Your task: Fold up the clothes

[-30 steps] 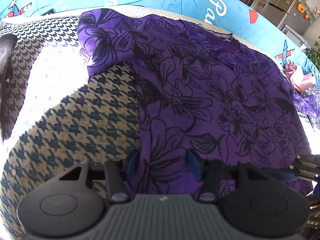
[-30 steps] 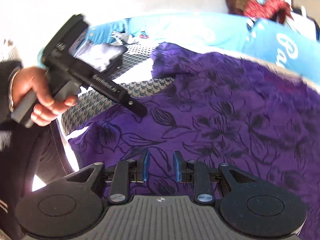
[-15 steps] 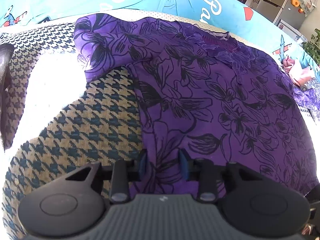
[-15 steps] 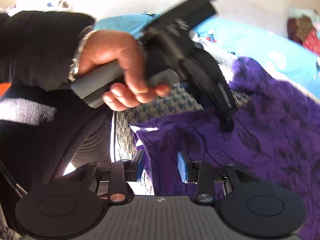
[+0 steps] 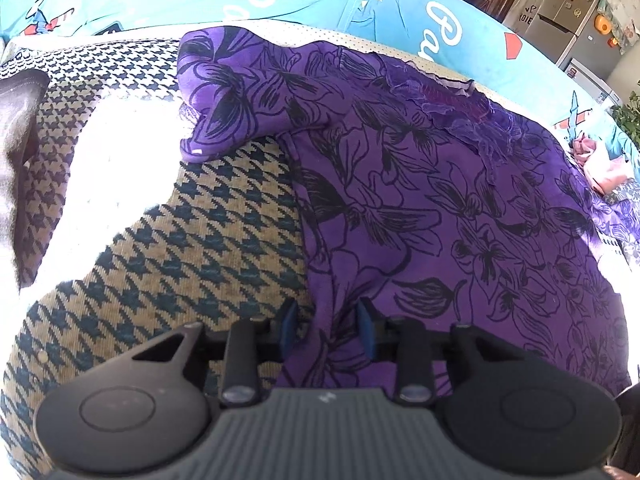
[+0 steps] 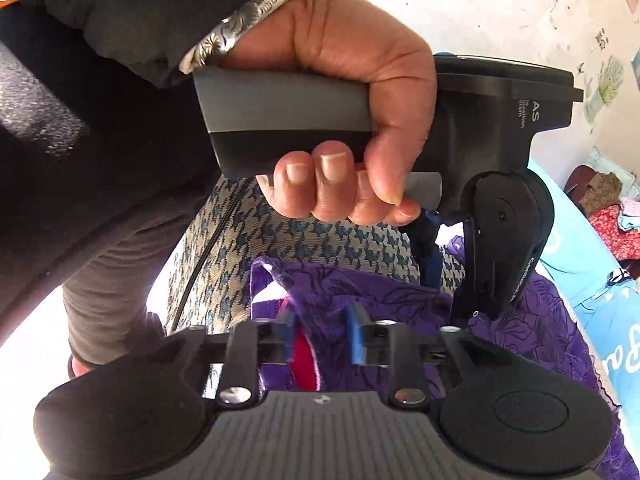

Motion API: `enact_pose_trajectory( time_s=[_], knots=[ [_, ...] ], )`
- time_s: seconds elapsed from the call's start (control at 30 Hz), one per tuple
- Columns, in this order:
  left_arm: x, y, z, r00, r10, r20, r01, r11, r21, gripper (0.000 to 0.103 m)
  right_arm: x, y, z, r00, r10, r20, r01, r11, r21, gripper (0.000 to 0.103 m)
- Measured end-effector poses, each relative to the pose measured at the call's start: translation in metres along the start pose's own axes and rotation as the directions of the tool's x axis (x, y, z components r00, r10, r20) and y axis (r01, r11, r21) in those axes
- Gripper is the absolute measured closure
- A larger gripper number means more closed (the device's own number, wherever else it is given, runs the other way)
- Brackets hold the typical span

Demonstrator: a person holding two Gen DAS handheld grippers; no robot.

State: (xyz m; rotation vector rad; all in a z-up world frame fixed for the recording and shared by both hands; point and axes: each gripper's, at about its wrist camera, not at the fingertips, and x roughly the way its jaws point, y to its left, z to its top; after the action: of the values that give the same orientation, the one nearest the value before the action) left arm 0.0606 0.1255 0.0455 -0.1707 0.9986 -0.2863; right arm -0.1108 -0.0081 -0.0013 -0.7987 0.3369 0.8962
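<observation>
right gripper (image 6: pixel 320 334) has swung to the purple garment's (image 5: pixel 460 220) hem, jaws apart.

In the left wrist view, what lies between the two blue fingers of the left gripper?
In the left wrist view, the near side edge of the purple floral garment lies between the open left gripper fingers, with a strip of houndstooth cover beside it.
</observation>
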Motion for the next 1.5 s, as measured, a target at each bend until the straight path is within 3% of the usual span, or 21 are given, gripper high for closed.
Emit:
enact_pose_trajectory(
  time_s=[0.03,0.3,0.57,0.67,0.8,0.97,1.13,1.27,1.5],
  knots=[
    [-0.001,0.002,0.000,1.000,0.012,0.004,-0.012,1.000,-0.002,0.079,0.002,-0.002,0.002,1.000,0.012,0.001,-0.012,0.999,0.031,0.100],
    [-0.013,0.016,-0.002,0.993,0.111,0.050,-0.110,0.994,-0.017,0.079,0.010,-0.004,0.007,0.997,0.073,-0.003,-0.072,0.991,0.115,0.100],
    [-0.015,0.028,-0.002,0.981,0.190,0.040,-0.187,0.980,-0.064,0.080,0.019,-0.003,0.009,0.992,0.125,-0.011,-0.122,0.979,0.163,0.097],
    [-0.018,0.023,0.000,0.982,0.178,0.057,-0.175,0.983,-0.061,0.077,0.022,-0.002,0.010,0.989,0.145,-0.014,-0.140,0.973,0.182,0.088],
    [-0.021,0.010,0.005,0.985,0.149,0.090,-0.145,0.988,-0.053,0.072,0.006,-0.009,0.006,0.987,0.160,-0.009,-0.156,0.973,0.173,0.088],
    [-0.021,-0.010,0.016,0.985,0.112,0.130,-0.104,0.993,-0.062,0.058,-0.022,-0.024,-0.008,0.982,0.188,-0.006,-0.182,0.960,0.211,0.088],
    [-0.003,-0.022,0.029,0.987,0.121,0.108,-0.115,0.991,-0.066,0.054,-0.036,-0.048,-0.025,0.983,0.178,-0.038,-0.163,0.952,0.258,0.087],
    [0.017,-0.019,0.037,0.992,0.110,0.067,-0.101,0.987,-0.125,0.054,-0.038,-0.075,-0.041,0.988,0.130,-0.082,-0.099,0.947,0.305,0.084],
    [0.044,-0.028,0.053,0.989,0.134,0.068,-0.127,0.986,-0.106,0.053,-0.049,-0.125,-0.070,0.991,0.024,-0.131,0.029,0.923,0.385,0.079]
  ],
)
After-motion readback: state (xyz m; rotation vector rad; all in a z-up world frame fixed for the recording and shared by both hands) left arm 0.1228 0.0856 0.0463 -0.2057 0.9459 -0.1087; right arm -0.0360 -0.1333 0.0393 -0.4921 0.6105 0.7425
